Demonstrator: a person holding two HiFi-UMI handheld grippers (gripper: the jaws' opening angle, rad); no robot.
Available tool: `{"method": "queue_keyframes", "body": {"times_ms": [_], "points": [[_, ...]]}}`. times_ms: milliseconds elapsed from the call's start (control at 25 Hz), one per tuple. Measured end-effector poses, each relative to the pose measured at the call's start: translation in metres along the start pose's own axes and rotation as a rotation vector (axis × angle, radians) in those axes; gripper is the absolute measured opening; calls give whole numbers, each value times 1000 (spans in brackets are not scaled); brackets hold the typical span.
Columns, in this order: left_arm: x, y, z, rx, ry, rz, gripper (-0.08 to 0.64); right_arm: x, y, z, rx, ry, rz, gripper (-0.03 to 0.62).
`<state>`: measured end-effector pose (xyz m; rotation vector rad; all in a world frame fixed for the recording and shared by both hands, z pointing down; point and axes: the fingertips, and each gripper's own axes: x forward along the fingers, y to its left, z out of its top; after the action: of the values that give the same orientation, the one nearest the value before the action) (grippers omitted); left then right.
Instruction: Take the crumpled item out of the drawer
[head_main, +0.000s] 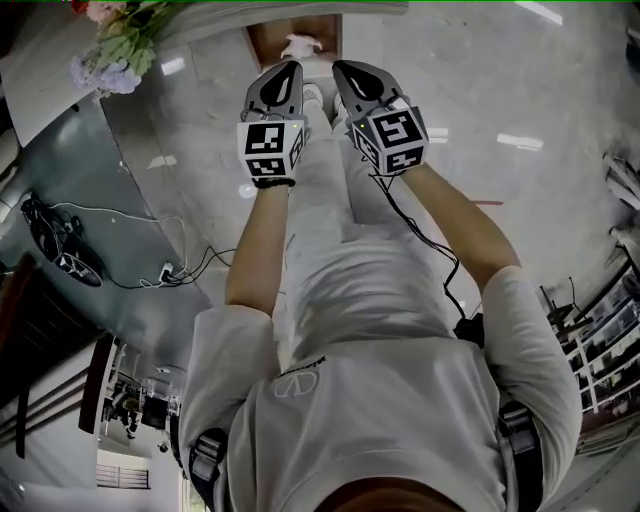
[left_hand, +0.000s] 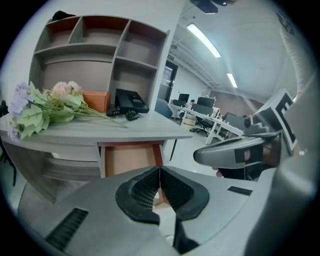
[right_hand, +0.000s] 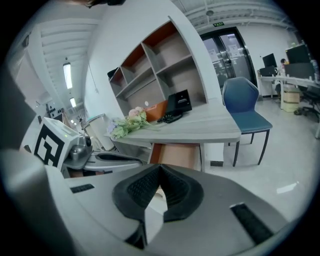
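The drawer (head_main: 262, 40) stands pulled out of the desk front, its wooden bottom showing, and a white crumpled item (head_main: 301, 45) lies in it. Both grippers are held side by side in front of it, short of the drawer and apart from the item. My left gripper (head_main: 291, 69) is shut with nothing between its pads. My right gripper (head_main: 343, 70) is shut and empty too. In the left gripper view my left gripper (left_hand: 159, 169) points at the open drawer (left_hand: 131, 159). The right gripper view has my right gripper (right_hand: 160, 168) aimed at the same drawer (right_hand: 178, 155).
A bunch of flowers (head_main: 120, 40) lies on the desk top (left_hand: 90, 131), with a black phone (left_hand: 129, 102) and a shelf unit (left_hand: 100, 45) behind. A blue chair (right_hand: 243, 102) stands right of the desk. Cables (head_main: 120, 270) trail on the floor at left.
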<state>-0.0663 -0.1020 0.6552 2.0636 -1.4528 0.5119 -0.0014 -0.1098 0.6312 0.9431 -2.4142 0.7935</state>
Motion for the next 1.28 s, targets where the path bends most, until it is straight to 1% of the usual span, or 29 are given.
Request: {"method": "queue_keyframes", "body": {"times_ms": [160,280,440,600,920,1040,1280], "points": [[22,8,-27,12,42,0,3,26,-4,-18,26,21,-17,2],[39,21,-39,-4,65,8,9,45,-12,-25,57,26,-31,2],[55,31,-53,-10,96,15,18,58,-18,-40,93,44,-48,2],[69,38,-70,6,131,12,34,68,-18,-58,113,62,-50,2],[83,42,-92,13,171,9,68,85,-19,-73,157,53,-64,2],[87,40,-99,15,181,5,91,87,-23,-79,177,49,-67,2],[97,41,-104,33,198,11,124,90,-28,-87,194,36,-69,2]]}}
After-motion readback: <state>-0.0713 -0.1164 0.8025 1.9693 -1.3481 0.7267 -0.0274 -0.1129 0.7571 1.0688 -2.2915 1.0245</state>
